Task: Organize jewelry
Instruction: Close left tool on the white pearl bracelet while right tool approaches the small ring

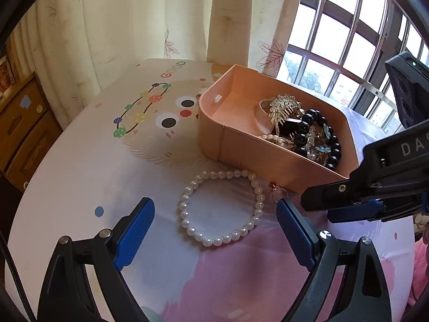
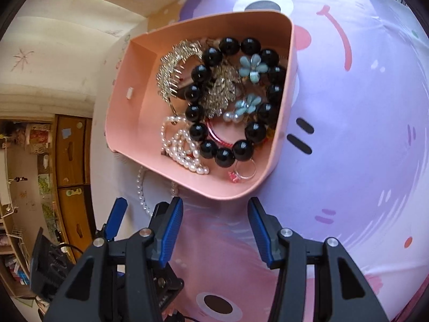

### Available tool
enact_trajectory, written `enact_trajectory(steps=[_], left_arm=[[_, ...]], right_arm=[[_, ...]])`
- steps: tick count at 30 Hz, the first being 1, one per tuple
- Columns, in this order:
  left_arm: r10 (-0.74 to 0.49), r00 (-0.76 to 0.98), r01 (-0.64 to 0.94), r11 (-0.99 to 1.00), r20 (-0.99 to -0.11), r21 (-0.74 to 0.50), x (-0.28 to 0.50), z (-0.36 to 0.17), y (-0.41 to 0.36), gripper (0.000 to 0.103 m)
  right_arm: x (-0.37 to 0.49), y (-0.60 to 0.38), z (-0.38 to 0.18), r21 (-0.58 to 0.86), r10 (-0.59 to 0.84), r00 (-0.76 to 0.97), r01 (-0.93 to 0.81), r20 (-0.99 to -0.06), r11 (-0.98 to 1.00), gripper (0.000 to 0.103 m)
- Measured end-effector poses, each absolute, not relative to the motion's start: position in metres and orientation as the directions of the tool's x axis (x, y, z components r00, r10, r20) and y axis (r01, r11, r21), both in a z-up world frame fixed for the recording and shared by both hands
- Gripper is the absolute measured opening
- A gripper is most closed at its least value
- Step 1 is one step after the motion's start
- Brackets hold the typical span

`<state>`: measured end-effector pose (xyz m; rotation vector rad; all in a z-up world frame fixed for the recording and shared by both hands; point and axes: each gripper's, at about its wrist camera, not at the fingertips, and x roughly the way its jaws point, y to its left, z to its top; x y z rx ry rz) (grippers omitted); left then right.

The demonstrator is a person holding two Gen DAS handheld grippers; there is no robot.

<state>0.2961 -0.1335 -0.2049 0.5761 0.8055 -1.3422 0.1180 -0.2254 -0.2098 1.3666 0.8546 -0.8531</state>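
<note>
Left gripper (image 1: 215, 228): its blue-padded fingers (image 1: 135, 234) stand wide apart, with nothing pressed between them. They straddle a white pearl bracelet (image 1: 221, 210), which lies flat on the tabletop (image 1: 80, 166) as a closed ring. The pads sit on either side of the bracelet without touching it.

Just beyond the bracelet, against the near wall of the box, lies a small ring-like trinket (image 1: 278, 190); its detail cannot be resolved.

Right gripper (image 2: 215, 230): its fingers (image 2: 171, 230) are partly spread and empty. They hang above the printed cloth, just short of the near rim of the pink box (image 2: 128, 123). In the left wrist view this gripper enters from the right edge, beside the box corner.

The pink box rests on the tabletop, open-topped, and contains the following items:
- a black bead bracelet (image 2: 236, 102), lying uppermost;
- a gold comb-style hair clip (image 2: 174, 69) at the far left side;
- two pale blue flower pieces (image 2: 253, 68);
- a heap of small pearls (image 2: 182, 145);
- a silver ring with a pink stone (image 2: 242, 174) near the front corner.

The tabletop carries a cartoon-print cloth in pink, purple and cream. A curtain (image 1: 134, 13) and a barred window (image 1: 335, 40) stand behind it.
</note>
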Motion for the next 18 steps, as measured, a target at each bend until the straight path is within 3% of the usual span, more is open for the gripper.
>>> enact_trajectory(steps=[7,18], left_arm=[[-0.592,0.076,0.985,0.17,-0.802,-0.032,0.294,-0.212,-0.139,0.091],[-0.6,0.087,0.989,0.15,-0.795,-0.005,0.287,-0.217,-0.141,0.06]], right_arm=[[0.129,-0.232,-0.206,0.402,-0.047,0.402,0.916,-0.914,0.016,0.051],[0.149,-0.235,-0.203,0.275,-0.062,0.272,0.961,-0.96,-0.04,0.052]])
